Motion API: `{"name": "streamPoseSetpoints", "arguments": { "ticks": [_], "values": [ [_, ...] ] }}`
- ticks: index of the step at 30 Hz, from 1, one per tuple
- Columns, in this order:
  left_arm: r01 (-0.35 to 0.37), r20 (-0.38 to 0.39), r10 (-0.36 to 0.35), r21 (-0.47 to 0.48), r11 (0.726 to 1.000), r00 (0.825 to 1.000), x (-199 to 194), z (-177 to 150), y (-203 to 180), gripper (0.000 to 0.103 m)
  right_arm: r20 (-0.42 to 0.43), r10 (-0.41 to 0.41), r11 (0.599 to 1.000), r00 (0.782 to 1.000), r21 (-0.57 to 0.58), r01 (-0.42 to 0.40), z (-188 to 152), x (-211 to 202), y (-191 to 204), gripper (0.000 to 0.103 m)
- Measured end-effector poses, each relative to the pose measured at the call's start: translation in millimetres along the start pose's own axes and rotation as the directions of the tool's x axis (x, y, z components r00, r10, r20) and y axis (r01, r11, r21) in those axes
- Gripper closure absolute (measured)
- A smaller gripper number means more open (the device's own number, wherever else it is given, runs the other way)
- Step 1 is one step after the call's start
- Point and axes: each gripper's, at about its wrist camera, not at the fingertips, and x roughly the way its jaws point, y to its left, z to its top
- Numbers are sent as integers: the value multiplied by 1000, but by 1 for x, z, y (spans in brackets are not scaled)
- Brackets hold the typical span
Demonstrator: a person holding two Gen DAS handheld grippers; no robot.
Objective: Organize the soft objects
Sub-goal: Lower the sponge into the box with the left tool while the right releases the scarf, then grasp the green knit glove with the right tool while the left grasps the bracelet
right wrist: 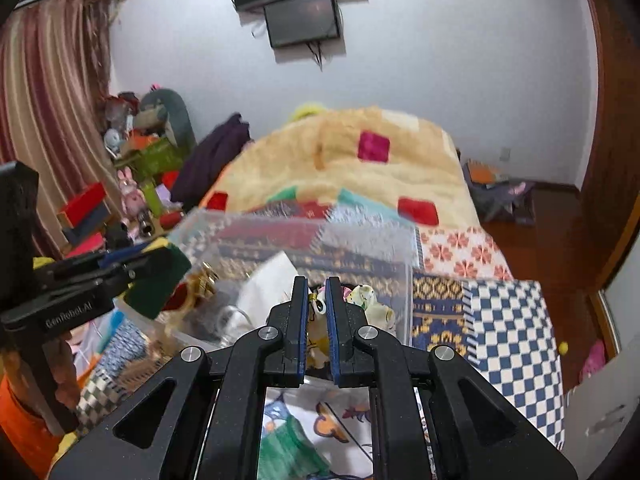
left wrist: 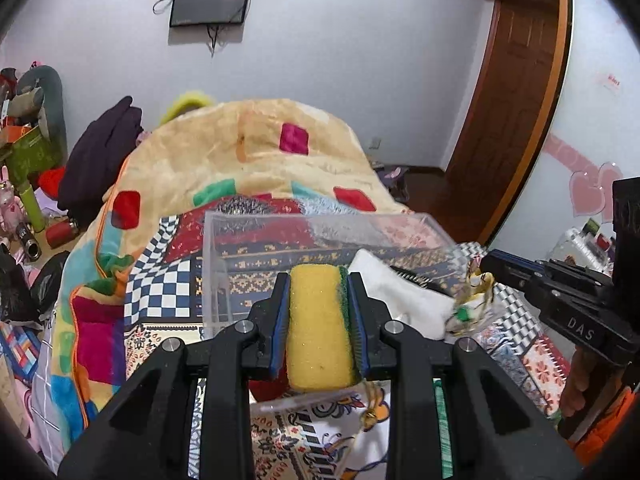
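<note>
My left tongs [left wrist: 319, 296] clamp the sponge [left wrist: 318, 328] above the clear box [left wrist: 216, 264], right tongs [right wrist: 317, 300] nearly closed on a small, half-hidden plush toy [right wrist: 370, 300].

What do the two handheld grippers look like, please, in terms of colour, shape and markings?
Both are matte black plastic with angular cut-out frames, silver round pins and blue pads lining the jaws. The left gripper bears "GenRobot.AI" on its side, seen from the right wrist. The right gripper bears "DAS". An orange sleeve shows beneath each.
</note>
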Motion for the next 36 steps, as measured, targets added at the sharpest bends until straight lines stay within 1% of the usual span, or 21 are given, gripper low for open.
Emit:
{"name": "streamPoseSetpoints", "arguments": {
  "ticks": [4, 9, 11, 12, 13, 14, 15, 16, 19, 20, 22, 24, 26, 28, 29, 30, 31, 34, 36],
  "values": [
    [-3, -29, 3, 7, 1000, 1000, 15, -3, 0, 75, -54, -5, 1000, 999, 4, 5, -8, 12, -3, 95],
    [-4, -46, 5, 20, 1000, 999, 22, -4, -4, 75, -92, -14, 1000, 996, -7, 13, -11, 20, -1, 95],
    [-8, -55, 9, 28, 1000, 998, 23, -5, -5, 72, -97, -30, 999, 995, -18, 28, -12, 19, 0, 95],
    [-12, -59, 14, 32, 999, 998, 23, -5, -6, 67, -97, -34, 999, 995, -22, 32, -11, 20, 0, 95],
    [-16, -64, 18, 34, 999, 998, 23, -5, -6, 59, -101, -38, 999, 994, -29, 36, -11, 19, 1, 94],
    [-19, -67, 21, 35, 999, 998, 23, -6, -6, 55, -104, -46, 998, 993, -37, 42, -10, 17, 1, 93],
    [-25, -67, 28, 37, 999, 997, 22, -7, -6, 50, -106, -52, 998, 993, -41, 47, -10, 18, 1, 88],
    [-30, -67, 32, 38, 999, 997, 21, -8, -6, 47, -110, -60, 997, 992, -46, 55, -9, 16, 1, 82],
    [-42, -63, 44, 40, 998, 997, 17, -11, -4, 43, -109, -49, 998, 993, -31, 46, -7, 14, -3, 70],
    [-42, -62, 44, 36, 998, 997, 15, -11, -3, 43, -105, -42, 999, 994, -21, 41, -6, 11, -5, 68],
    [-43, -57, 45, 32, 999, 997, 10, -10, -2, 43, -96, -31, 1000, 995, -4, 31, -4, 7, -8, 60],
    [-41, -39, 42, 35, 999, 998, -1, -10, -2, 42, -77, -20, 1000, 997, 6, 20, -1, -2, -9, 55],
    [-40, -12, 40, 39, 998, 999, -13, -9, -3, 36, -55, -16, 1000, 998, 1, 16, 1, -11, -6, 50],
    [-39, 16, 39, 44, 998, 999, -25, -8, -6, 29, -16, -16, 1000, 1000, -11, 16, 5, -24, -3, 44],
    [-39, 31, 38, 48, 998, 999, -32, -8, -7, 27, -5, -13, 1000, 1000, -14, 13, 6, -27, -1, 43],
    [-40, 40, 38, 50, 998, 998, -36, -8, -8, 24, 8, -5, 1000, 1000, -21, 5, 7, -32, 1, 41],
    [-41, 49, 38, 51, 998, 998, -41, -7, -9, 21, 23, 7, 1000, 1000, -29, -7, 8, -38, 3, 37],
    [-32, 59, 29, 47, 998, 998, -53, -9, -9, 16, 57, 28, 998, 998, -50, -26, 10, -50, 11, 27],
    [-29, 55, 27, 45, 999, 998, -59, -11, -9, 16, 60, 46, 997, 997, -61, -42, 8, -55, 15, 27]
  ]
}}
